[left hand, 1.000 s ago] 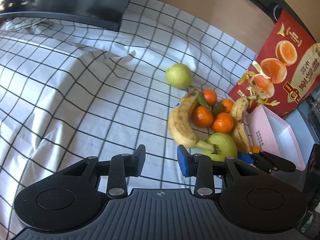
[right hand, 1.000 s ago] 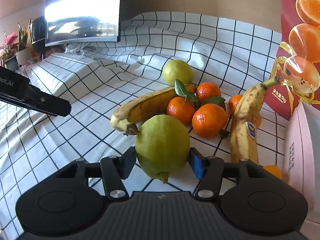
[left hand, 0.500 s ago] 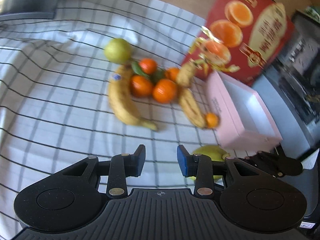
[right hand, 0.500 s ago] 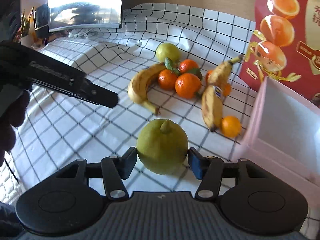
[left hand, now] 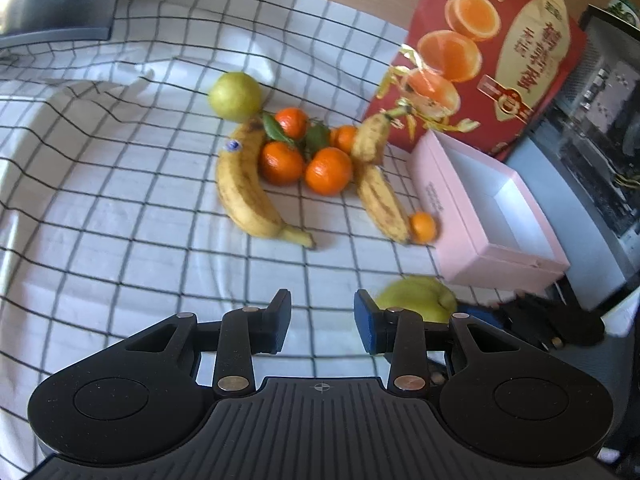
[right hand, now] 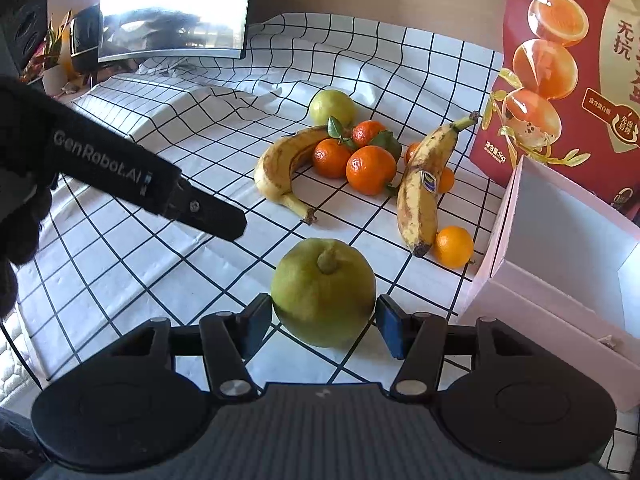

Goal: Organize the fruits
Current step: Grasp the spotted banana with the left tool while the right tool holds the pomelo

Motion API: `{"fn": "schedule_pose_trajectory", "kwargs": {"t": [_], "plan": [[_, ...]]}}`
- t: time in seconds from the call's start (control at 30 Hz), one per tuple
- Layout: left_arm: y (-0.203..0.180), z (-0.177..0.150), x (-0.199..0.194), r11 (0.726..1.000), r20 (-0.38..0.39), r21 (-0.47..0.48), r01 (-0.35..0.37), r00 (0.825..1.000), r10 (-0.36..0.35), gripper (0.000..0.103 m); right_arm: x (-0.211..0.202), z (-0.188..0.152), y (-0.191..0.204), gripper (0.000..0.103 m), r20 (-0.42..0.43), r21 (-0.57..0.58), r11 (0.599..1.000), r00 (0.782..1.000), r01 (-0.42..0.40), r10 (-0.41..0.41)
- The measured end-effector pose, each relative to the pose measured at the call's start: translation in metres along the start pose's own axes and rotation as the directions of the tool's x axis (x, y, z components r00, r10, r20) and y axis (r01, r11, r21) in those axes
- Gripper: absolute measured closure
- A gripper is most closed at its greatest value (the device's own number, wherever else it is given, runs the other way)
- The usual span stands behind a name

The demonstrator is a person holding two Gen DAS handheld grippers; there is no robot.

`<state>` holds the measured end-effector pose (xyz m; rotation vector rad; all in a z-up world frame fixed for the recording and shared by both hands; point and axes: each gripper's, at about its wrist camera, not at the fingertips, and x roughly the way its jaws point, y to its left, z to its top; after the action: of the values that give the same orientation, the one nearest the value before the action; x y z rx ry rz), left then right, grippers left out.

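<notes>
Right gripper (right hand: 324, 320) clamps a green pear (right hand: 323, 292) between its fingers, stem up, pink box (right hand: 496, 280) just right of them. Left gripper (left hand: 322, 320) gapes, gripping nothing. Ahead of the fingers: two bananas (right hand: 420, 184), mandarins (right hand: 370, 170), second pear (right hand: 331, 106).

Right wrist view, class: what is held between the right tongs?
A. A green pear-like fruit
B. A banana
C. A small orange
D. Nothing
A: the right tongs are shut on the green pear-like fruit, with a pad against each side of it, while the bananas and the small orange lie apart on the checked cloth.
</notes>
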<state>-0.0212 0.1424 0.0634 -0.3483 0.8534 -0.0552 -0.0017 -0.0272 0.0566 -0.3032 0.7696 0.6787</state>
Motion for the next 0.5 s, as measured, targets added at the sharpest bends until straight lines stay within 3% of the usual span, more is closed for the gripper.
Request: {"fn": "schedule_pose_trajectory", "kwargs": {"t": [0.27, 0.5], "plan": [[0.024, 0.068, 0.031, 0.988, 0.091, -0.028, -0.155, 0.983, 0.157, 0.064, -0.006, -0.006, -0.001, 0.037, -0.003, 0.046, 0.998, 0.999, 0.033, -0.033], [0.025, 0.089, 0.084, 0.966, 0.026, 0.080, -0.245, 0.969, 0.244, 0.064, -0.024, -0.018, 0.003, 0.035, -0.008, 0.113, 0.991, 0.997, 0.078, -0.078]]}}
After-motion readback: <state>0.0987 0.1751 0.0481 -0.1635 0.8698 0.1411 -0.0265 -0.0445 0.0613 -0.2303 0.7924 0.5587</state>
